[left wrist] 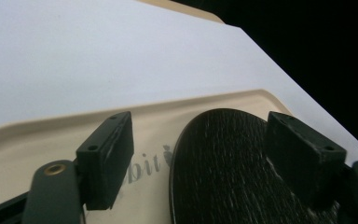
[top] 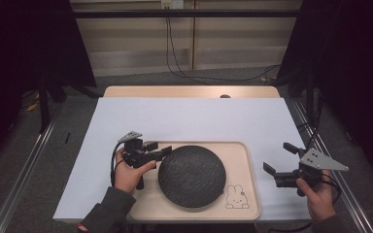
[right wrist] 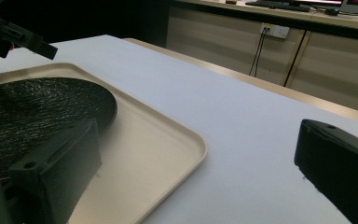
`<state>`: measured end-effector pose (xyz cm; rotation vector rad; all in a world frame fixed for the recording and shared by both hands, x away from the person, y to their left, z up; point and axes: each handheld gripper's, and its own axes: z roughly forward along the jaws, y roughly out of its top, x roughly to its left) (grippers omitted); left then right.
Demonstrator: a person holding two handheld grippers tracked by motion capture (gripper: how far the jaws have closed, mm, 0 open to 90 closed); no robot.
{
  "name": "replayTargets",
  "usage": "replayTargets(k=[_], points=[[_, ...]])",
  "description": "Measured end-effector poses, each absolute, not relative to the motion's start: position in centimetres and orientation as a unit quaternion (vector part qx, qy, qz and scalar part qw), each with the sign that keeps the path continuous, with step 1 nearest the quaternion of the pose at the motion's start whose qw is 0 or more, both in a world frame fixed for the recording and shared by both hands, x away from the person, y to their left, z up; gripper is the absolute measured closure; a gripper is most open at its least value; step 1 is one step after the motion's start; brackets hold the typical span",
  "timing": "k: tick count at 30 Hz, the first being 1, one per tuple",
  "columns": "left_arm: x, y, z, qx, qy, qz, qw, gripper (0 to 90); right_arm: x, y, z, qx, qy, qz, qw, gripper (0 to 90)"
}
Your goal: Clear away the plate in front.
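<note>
One dark slate plate (top: 192, 175) lies on a beige tray (top: 249, 167) on the desk (top: 184, 119). The left gripper (top: 161, 150) has its fingers wide, straddling the plate's rim, seemingly not yet touching. Slide one finger beneath the rim before closing. The right gripper (top: 279, 159), fingers wide, spans the tray's edge.

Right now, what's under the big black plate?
The black plate sits on a beige tray with a bunny drawing. Grey lettering runs under the plate's edge; the rest is covered.
</note>
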<state>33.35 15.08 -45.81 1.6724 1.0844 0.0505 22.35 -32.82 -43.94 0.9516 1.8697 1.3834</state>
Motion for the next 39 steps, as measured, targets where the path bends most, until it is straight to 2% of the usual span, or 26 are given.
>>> replayTargets(k=[11,15,26,39], points=[[33.4,15.7,-45.1,0.693,0.450,0.029,0.563,10.3,22.3,-32.8,-44.0,0.359,0.710,0.521,0.309,0.0],[33.3,16.1,-45.0,0.704,0.433,0.035,0.561,6.6,22.3,-32.9,-44.0,0.359,0.710,0.520,0.312,0.0],[33.2,18.0,-44.3,0.686,0.425,0.055,0.588,3.5,22.4,-32.8,-44.0,0.360,0.711,0.519,0.309,0.0],[32.9,19.9,-44.2,0.706,0.393,0.090,0.583,3.4,22.5,-32.8,-44.1,0.360,0.710,0.520,0.310,0.0]])
